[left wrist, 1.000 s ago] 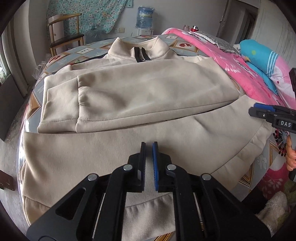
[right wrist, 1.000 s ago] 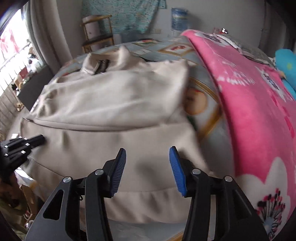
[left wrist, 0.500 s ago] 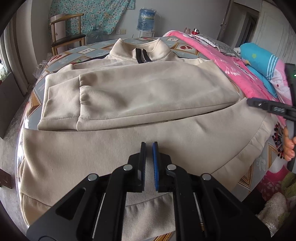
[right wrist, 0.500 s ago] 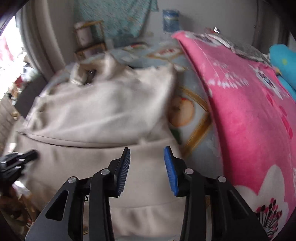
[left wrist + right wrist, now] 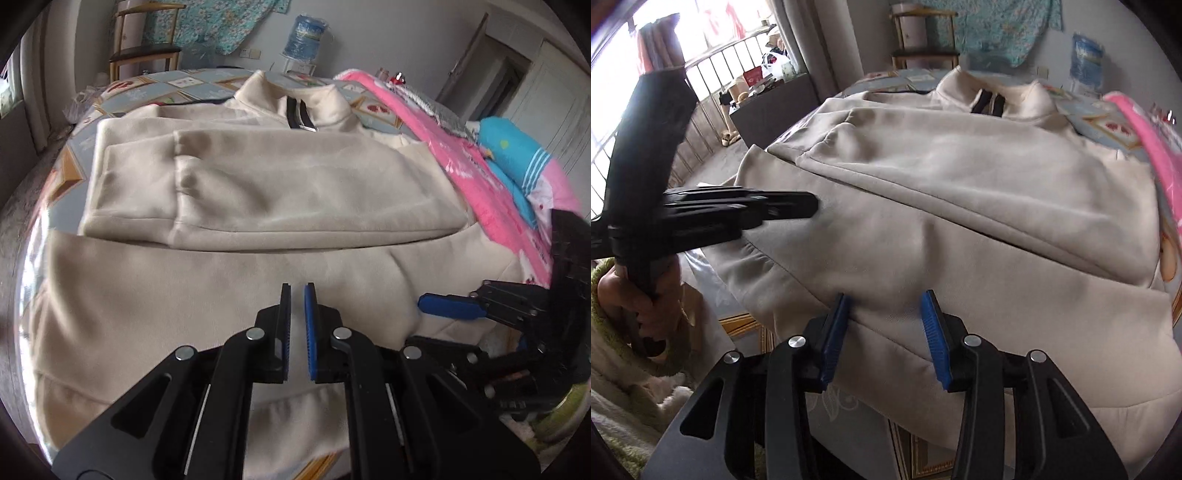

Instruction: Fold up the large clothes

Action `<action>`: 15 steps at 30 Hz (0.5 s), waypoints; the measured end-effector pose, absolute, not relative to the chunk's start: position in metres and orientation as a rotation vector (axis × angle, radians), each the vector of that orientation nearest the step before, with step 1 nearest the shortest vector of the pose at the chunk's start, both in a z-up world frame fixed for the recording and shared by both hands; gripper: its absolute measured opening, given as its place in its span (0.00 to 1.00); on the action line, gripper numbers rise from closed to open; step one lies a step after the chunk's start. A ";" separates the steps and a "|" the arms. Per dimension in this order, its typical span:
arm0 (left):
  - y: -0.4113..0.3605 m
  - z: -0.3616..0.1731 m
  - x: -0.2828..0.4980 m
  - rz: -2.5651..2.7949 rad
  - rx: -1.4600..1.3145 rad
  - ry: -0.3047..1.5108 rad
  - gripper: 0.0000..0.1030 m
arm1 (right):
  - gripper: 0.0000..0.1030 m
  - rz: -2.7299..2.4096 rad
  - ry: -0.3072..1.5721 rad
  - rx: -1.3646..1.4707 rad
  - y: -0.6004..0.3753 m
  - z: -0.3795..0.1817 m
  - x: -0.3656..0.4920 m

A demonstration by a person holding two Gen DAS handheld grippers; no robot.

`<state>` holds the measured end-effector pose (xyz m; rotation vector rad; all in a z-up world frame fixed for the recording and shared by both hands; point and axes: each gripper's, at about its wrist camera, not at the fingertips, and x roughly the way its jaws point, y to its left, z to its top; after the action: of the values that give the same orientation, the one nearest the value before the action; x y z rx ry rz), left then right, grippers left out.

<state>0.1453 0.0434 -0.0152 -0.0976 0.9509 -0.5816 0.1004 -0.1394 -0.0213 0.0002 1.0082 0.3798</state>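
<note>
Lying flat ahead of both grippers, spread over a bed: a large beige sweatshirt (image 5: 295,192), collar at the far end, hem at the near edge. Soft, matte, fleece-like cloth, smooth with a few shallow creases. Both sleeves (image 5: 317,206) folded across the chest, one over the other, ribbed cuffs pointing to the left in the left wrist view. Stand-up collar (image 5: 295,99) split by a short dark zip with a metal pull. Broad hem band (image 5: 997,376) along the near edge, set off by a stitched seam, draping slightly over the bed's edge.

Hovering just above the lower body of the garment, the left gripper (image 5: 297,325): black angular arms, blue ridged pads, jaws nearly together with only a thin slit and no cloth between them.

Sitting at the hem seam to the right of it, the right gripper (image 5: 886,332): jaws partly apart, having just narrowed and then held, cloth lying below the gap, pads not pressing on it as far as visible.

Beyond the garment to the right, a pink fleecy blanket (image 5: 491,192) with flower print; under the garment, a patterned bedsheet (image 5: 173,85) in pale blue with framed squares.
</note>
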 end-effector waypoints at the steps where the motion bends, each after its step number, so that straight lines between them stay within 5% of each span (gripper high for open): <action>1: 0.051 -0.009 0.140 -0.601 -0.115 0.939 0.08 | 0.39 0.380 1.013 0.012 -0.140 -0.021 0.100; 12: 0.100 -0.024 0.104 -0.488 -0.112 1.001 0.13 | 0.40 0.369 1.027 0.041 -0.144 -0.014 0.099; 15: 0.104 -0.011 0.100 -0.461 -0.096 0.961 0.18 | 0.52 0.286 0.976 0.053 -0.163 0.011 0.082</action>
<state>0.0997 0.1043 -0.0109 -0.0959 0.9606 -0.4610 0.0816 -0.1634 0.0110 0.0531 0.9757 0.2863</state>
